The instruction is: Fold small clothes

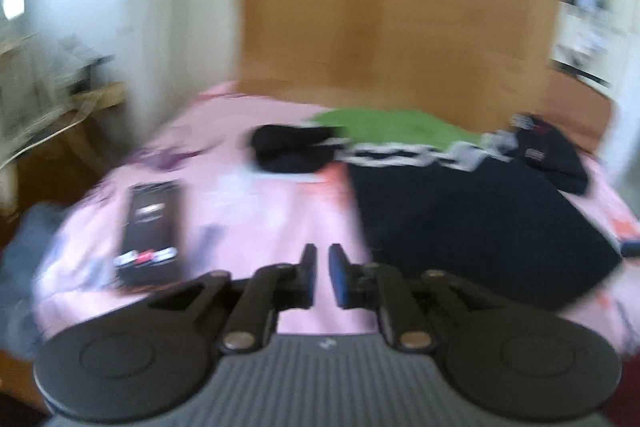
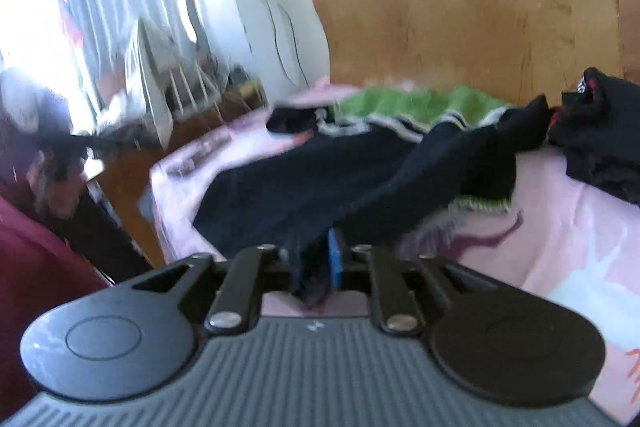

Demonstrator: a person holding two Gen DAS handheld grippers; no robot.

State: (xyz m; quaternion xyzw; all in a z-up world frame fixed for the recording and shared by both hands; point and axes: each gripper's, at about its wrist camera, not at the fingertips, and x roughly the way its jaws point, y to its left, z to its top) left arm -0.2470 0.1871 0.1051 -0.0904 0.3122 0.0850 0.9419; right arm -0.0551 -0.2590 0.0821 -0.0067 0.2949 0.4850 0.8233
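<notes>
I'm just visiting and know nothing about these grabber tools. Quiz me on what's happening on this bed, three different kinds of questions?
1. True or false: the right gripper clamps the dark garment.
2. What lies between the left gripper fingers: A) cloth, B) nothing, C) the black box?
3. What colour is the garment nearest the wooden headboard?

Key: 1 true; 2 B; 3 green.

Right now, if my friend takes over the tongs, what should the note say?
Left tongs: nearly shut, nothing between them, over the pink bedsheet.
Right tongs: pinching an edge of the dark navy garment, which lies spread and rumpled.
Behind it: a green garment and a black pile.
Done: no neat fold visible yet.
Left: fold the navy piece, then the others.
</notes>
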